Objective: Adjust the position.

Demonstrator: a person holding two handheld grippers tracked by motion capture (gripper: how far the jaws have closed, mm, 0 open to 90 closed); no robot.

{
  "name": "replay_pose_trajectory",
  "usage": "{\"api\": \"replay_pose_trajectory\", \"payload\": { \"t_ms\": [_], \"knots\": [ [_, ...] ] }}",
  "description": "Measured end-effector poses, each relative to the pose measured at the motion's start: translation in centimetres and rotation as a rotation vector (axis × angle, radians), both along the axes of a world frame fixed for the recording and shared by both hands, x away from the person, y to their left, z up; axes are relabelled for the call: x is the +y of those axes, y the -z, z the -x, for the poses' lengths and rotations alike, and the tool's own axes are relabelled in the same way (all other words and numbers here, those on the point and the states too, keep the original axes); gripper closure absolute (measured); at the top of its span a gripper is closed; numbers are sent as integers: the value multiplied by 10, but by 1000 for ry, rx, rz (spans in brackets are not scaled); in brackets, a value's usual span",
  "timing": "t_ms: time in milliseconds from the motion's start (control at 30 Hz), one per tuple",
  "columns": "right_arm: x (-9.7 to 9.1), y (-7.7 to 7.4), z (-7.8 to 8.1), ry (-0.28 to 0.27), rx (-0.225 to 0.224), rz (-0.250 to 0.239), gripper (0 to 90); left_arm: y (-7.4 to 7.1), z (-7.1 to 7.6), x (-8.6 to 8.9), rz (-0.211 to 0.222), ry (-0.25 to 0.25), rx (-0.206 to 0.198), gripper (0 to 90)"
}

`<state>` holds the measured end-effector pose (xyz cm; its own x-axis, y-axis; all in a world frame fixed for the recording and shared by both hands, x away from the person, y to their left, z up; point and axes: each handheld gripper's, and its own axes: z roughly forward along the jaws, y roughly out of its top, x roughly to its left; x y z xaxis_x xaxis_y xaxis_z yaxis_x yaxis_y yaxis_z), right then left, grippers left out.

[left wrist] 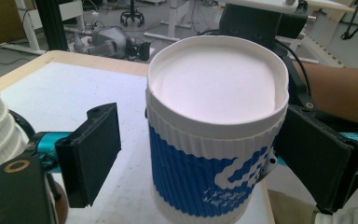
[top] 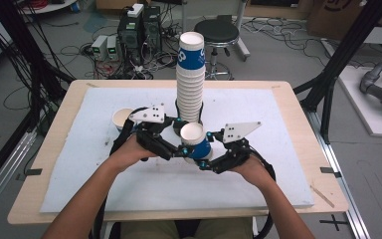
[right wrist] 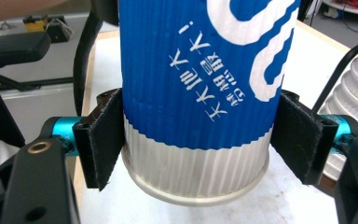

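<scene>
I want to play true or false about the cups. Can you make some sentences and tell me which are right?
1. The blue-and-white cup is held between the two grippers. True.
2. The right gripper has its jaws pressed on the cup's sides near its base. True.
3. The left gripper squeezes the cup tightly. False: one of its jaws stands clear of the cup, so it is open.
4. The tall stack of cups lies on its side. False: it stands upright on the white mat.
5. A single white cup sits on the mat near the left gripper. True.
</scene>
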<state>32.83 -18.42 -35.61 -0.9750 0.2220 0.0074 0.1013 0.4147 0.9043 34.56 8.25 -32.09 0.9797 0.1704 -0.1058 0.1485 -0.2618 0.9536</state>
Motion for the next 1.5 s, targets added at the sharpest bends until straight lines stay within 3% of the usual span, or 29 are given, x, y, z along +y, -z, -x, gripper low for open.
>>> {"api": "replay_pose_trajectory", "payload": {
  "t_ms": [333,700,1000,1333,1400,1500],
  "knots": [
    [-1,-15,-2,-23,2,92,239,-16,-3,-1,-94,45,-27,148],
    [6,-19,-3,-66,7,197,245,-17,-2,-7,-155,77,-39,148],
    [11,-20,-2,-95,5,250,246,-18,-2,-22,-237,113,-41,148],
    [11,-19,-1,-112,12,310,246,-12,-3,-27,-265,162,-11,198],
    [11,-19,-1,-115,11,314,245,-11,-3,-26,-252,193,-10,261],
    [11,-19,-1,-114,8,310,244,-9,-4,-24,-234,192,-8,285]
  ]
}}
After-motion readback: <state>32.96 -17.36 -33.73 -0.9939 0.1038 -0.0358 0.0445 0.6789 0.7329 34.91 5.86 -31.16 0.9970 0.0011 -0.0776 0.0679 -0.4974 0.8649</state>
